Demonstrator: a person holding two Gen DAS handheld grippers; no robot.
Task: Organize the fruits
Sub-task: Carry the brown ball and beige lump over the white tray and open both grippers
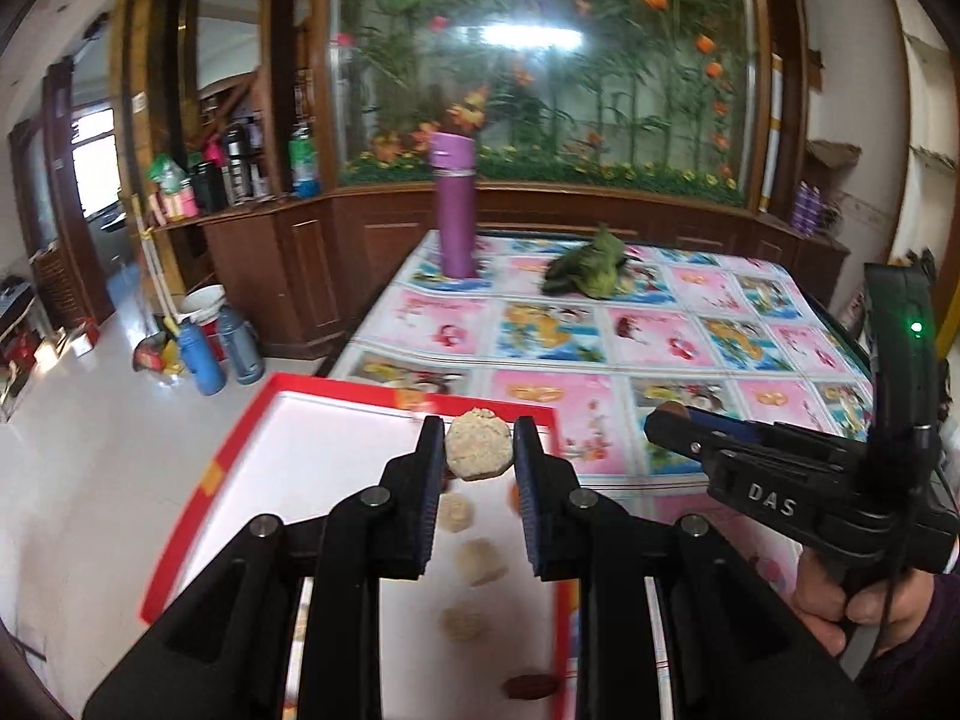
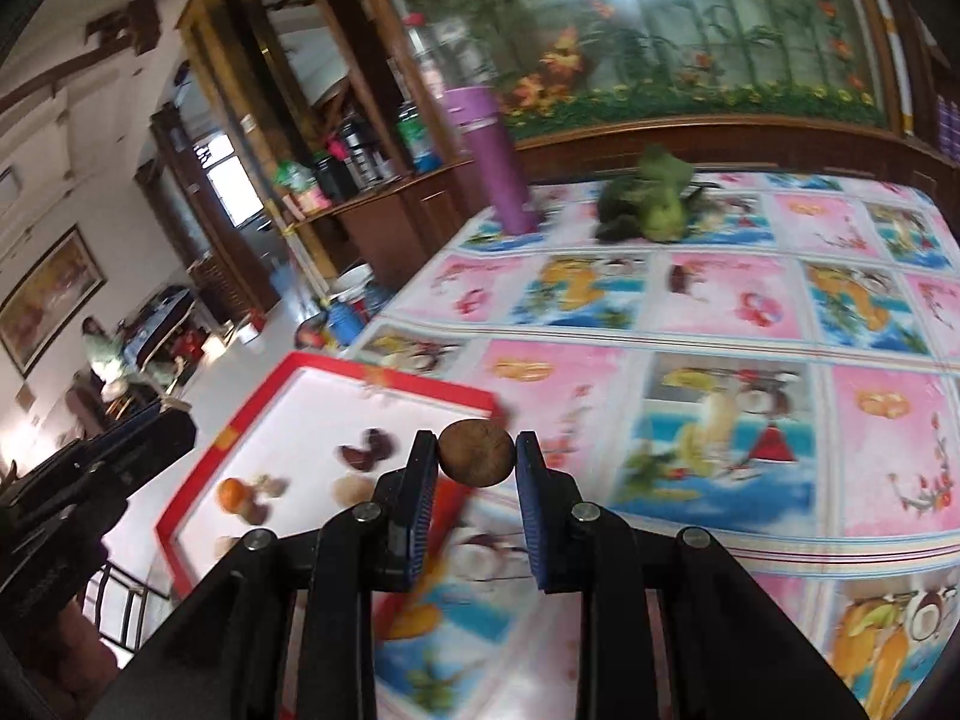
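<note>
Left gripper point(image 1: 479, 441) clamped on a pale, rough round fruit point(image 1: 479, 445), held up over the far half of the red-rimmed tray point(image 1: 180, 531). Blue pads point(image 1: 525, 462) pressing on both flanks of that fruit, nothing slack. Below it, down on the tray's white floor, more pale round pieces point(image 1: 480, 561) strung in a line toward the near edge, plus a dark red date-like piece point(image 1: 529, 686) right at the near rim.

Right gripper point(image 2: 477, 459) squeezed shut around a smooth brown round fruit point(image 2: 477, 459), hanging just off the tray's right corner, over the patterned tablecloth point(image 2: 750, 420). Seen from the left wrist too: same tool off to the tray's right, a hand point(image 1: 852, 594) wrapped around its grip, a green light glowing on top.

Inside the tray from the right wrist view: an orange fruit point(image 2: 233, 493) near the left rim, dark purple pieces point(image 2: 366, 449) toward the middle, a pale round piece point(image 2: 355, 489) beside them. Blurred, so no finer detail.

Beyond the tray, at the table's far edge, a purple flask point(image 1: 456, 204) standing upright. To the right of the flask, well apart from the tray, a heap of green leaves point(image 1: 591, 267) lying on the cloth.
</note>
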